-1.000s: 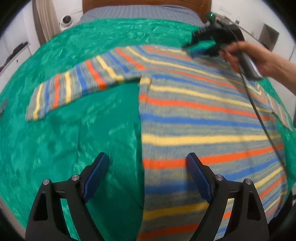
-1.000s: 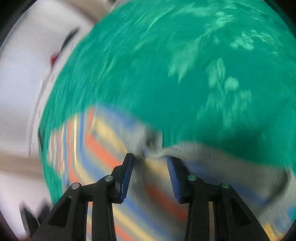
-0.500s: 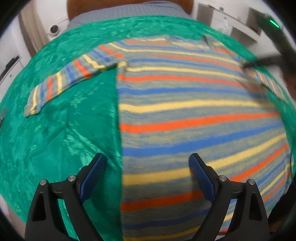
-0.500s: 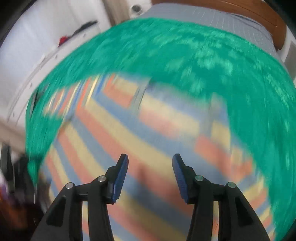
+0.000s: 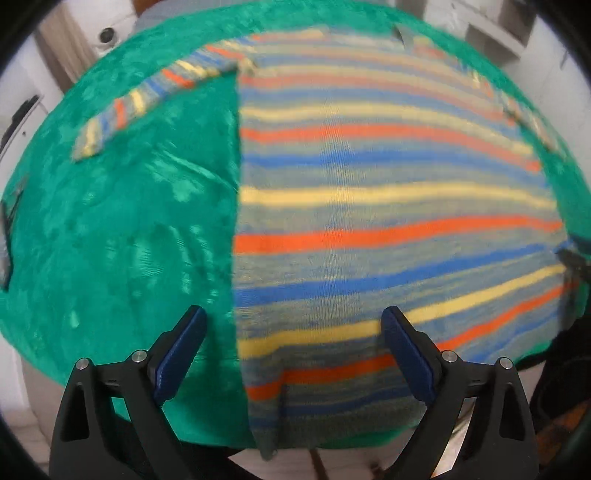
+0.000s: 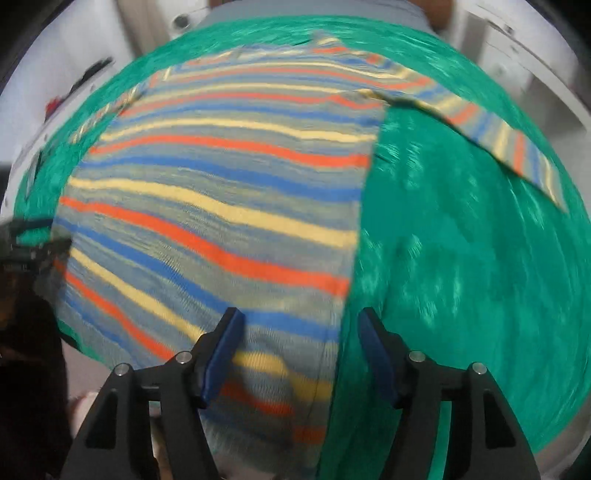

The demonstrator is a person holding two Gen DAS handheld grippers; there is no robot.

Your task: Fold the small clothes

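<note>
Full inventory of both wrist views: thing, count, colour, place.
Striped knit sweater: 1, grey with orange, blue and yellow stripes, spread flat on the cover, sleeves out to both sides.
Green patterned bed cover: 1, green, under the sweater.
Grey bedsheet: 1, grey, far end beyond the cover.
White furniture: count unclear, blurred, beyond the bed.
Left gripper: 1, black with blue pads, open, over the sweater's near left edge.
Right gripper: 1, same colours, open, over the near right edge.
</note>
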